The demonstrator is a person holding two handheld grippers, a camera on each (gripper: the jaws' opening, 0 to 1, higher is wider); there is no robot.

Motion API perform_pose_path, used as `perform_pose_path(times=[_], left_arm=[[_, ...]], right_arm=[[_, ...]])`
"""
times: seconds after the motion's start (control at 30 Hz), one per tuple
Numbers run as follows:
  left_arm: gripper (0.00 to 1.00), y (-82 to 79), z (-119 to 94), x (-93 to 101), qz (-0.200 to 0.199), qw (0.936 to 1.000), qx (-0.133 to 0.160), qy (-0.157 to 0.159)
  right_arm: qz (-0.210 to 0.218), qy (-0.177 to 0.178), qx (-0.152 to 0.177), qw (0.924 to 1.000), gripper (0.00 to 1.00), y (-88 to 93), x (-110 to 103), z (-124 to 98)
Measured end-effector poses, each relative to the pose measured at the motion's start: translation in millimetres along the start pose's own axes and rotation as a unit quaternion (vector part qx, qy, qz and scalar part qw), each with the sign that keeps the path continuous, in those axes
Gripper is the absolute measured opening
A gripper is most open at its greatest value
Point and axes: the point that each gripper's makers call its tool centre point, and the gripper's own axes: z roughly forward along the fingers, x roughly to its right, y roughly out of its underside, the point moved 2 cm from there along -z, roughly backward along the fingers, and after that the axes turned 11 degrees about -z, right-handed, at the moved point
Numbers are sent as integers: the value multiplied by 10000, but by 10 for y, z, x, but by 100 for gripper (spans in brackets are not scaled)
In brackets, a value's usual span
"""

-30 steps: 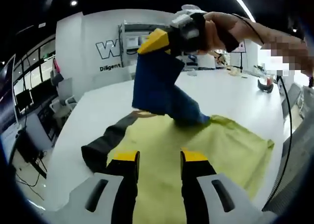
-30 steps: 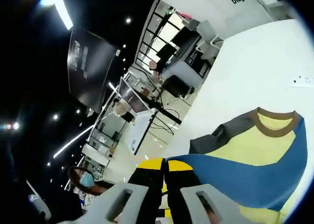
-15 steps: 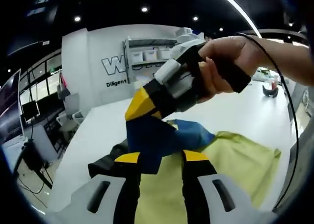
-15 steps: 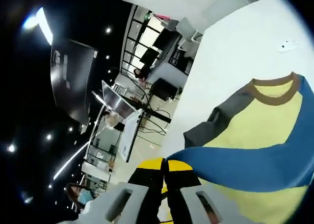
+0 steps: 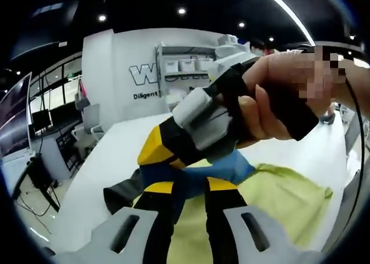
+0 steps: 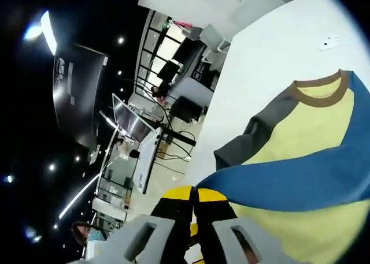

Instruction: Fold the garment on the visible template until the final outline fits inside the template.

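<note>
Yellow fabric of the shirt (image 5: 272, 203) is spread on the white table (image 5: 110, 160) across the lower right of the left gripper view, with a grey sleeve (image 5: 122, 193) at lower left. The left gripper (image 5: 189, 192) rises from the bottom edge, its yellow-tipped jaws set a narrow gap apart with blue cloth lying between them; whether the cloth is gripped cannot be told. At centre, the right gripper (image 5: 159, 160), held by a hand (image 5: 277, 96), is clamped on the blue sleeve (image 5: 222, 168), which is drawn across the yellow body.

In the right gripper view, the right gripper (image 6: 193, 196) at bottom centre is closed on the end of the blue sleeve (image 6: 300, 180), which is stretched as a band toward the right edge over the shirt (image 6: 312, 125). A brown collar (image 6: 318, 93) is seen at upper right, the grey sleeve (image 6: 254, 138) at centre, and the table (image 6: 272, 50) above.
</note>
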Motion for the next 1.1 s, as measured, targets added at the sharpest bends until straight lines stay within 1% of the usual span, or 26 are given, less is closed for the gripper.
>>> perform_pose_path(times=[0.07, 0.13, 0.27, 0.43, 0.47, 0.53, 0.57, 0.6, 0.63, 0.7, 0.73, 0.77, 0.8, 0.83, 0.87, 0.9, 0.93, 0.97, 1.0, 1.03, 1.07, 1.1], left_arm=[[11, 20, 11, -10, -73, 10000, -44, 19], [9, 21, 12, 3, -48, 10000, -45, 36], [0, 34, 18, 16, 24, 9999, -87, 45], [0, 61, 14, 25, -13, 9998, -163, 79], [0, 66, 13, 29, 4, 9998, -184, 97], [0, 42, 8, 36, -28, 9997, -157, 203], [0, 28, 6, 29, -246, 9994, -129, 188], [0, 29, -9, 6, -635, 9977, -167, 142], [0, 17, -15, -15, -753, 9969, -133, 178], [0, 16, -41, -84, -734, 9972, -135, 70], [0, 3, -55, -107, -891, 9960, -96, 22], [0, -22, -66, -118, -1053, 9944, -13, 20], [0, -62, -83, -139, -1208, 9926, 103, 34], [0, -67, -95, -156, -1311, 9913, 103, 10], [0, -73, -106, -188, -1393, 9902, 119, -20], [0, -71, -110, -202, -1439, 9895, 121, -22], [0, -67, -115, -210, -1514, 9884, 106, -28], [0, -69, -123, -213, -1633, 9865, 128, -25], [0, -74, -126, -194, -1662, 9860, 117, 48], [0, -78, -124, -169, -1679, 9857, 103, 117], [0, -82, -124, -156, -1676, 9857, 103, 134], [0, -90, -125, -140, -1607, 9868, 112, 143]], right_arm=[[18, -11, -20, 10000, 0, 16, -2, 0], [9, -9, -46, 10000, 0, 17, 7, 3], [39, -2, -41, 10000, 0, 35, 14, 2], [33, 40, -51, 10000, 0, 34, 56, -23], [-38, 39, -30, 10000, 0, 28, 58, -28], [-369, 69, 56, 9993, 0, -11, 69, -76], [-506, 73, 55, 9987, 0, -21, 74, -97], [-655, 67, 61, 9978, 0, -36, 79, -116], [-779, 84, 119, 9969, 8, -63, 85, -134], [-1095, 182, 326, 9933, 20, -149, 121, -189], [-1221, 257, 359, 9915, 26, -172, 153, -218], [-1378, 330, 376, 9892, 29, -194, 191, -250], [-1561, 481, 368, 9859, 33, -218, 264, -299], [-1728, 617, 342, 9824, 35, -233, 331, -335], [-2001, 815, 305, 9759, 36, -257, 433, -388], [-2169, 1003, 207, 9708, 38, -256, 529, -439], [-2212, 1049, 185, 9694, 39, -257, 555, -454], [-2321, 1135, 145, 9659, 39, -268, 628, -492], [-2390, 1145, 161, 9641, 38, -296, 693, -521], [-2392, 1158, 176, 9639, 38, -305, 732, -542], [-2320, 1221, 211, 9648, 39, -322, 806, -582], [-2302, 1316, 190, 9640, 39, -325, 885, -616]])
